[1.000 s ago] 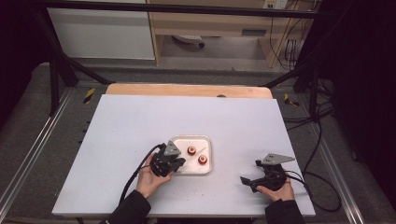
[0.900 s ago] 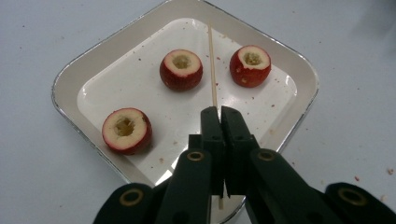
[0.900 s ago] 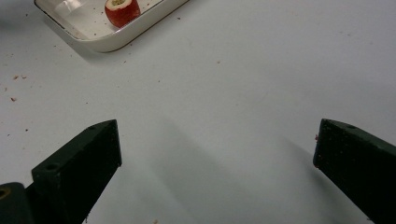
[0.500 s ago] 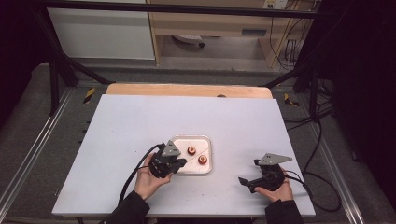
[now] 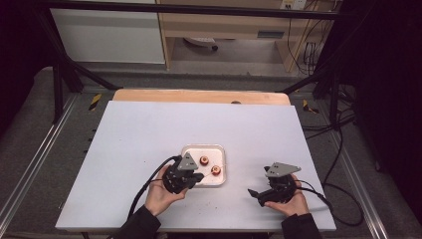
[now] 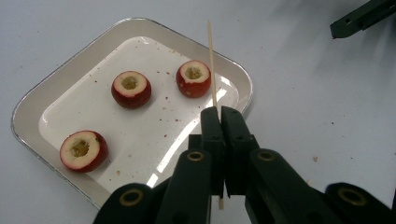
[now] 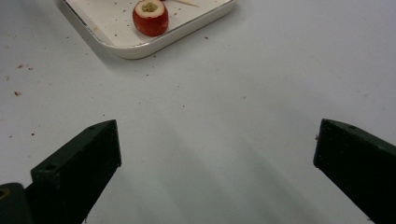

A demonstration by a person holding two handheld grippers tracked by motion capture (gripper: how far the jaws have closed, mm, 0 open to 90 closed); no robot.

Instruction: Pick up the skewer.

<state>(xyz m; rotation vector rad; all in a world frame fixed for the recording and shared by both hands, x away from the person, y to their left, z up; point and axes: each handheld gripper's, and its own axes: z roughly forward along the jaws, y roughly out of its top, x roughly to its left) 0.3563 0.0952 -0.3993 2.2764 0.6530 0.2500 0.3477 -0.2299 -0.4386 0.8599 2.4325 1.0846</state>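
Note:
A white tray (image 6: 243,79) holds three cored red fruits (image 6: 131,88) (image 6: 193,78) (image 6: 83,150). My left gripper (image 6: 220,112) is shut on a thin wooden skewer (image 6: 211,60), whose tip points up over the tray beside one fruit. In the high view the left gripper (image 5: 196,175) sits at the tray's (image 5: 203,146) near left corner, with two fruits (image 5: 204,160) (image 5: 216,170) beside it. My right gripper (image 5: 254,194) stands open over bare table right of the tray. Nothing is between its wide jaws (image 7: 217,140). Beyond them lie the tray's corner (image 7: 140,50) and one fruit (image 7: 150,17).
The white table top (image 5: 149,134) carries small red crumbs near the tray. A wooden strip (image 5: 199,95) runs along the far edge. Black cables trail from both grippers toward the front edge. A jaw of the right gripper (image 6: 359,18) is at the top right of the left gripper view.
The right gripper has shifted a little to the left, toward the tray. The left gripper has risen slightly with the skewer still held.

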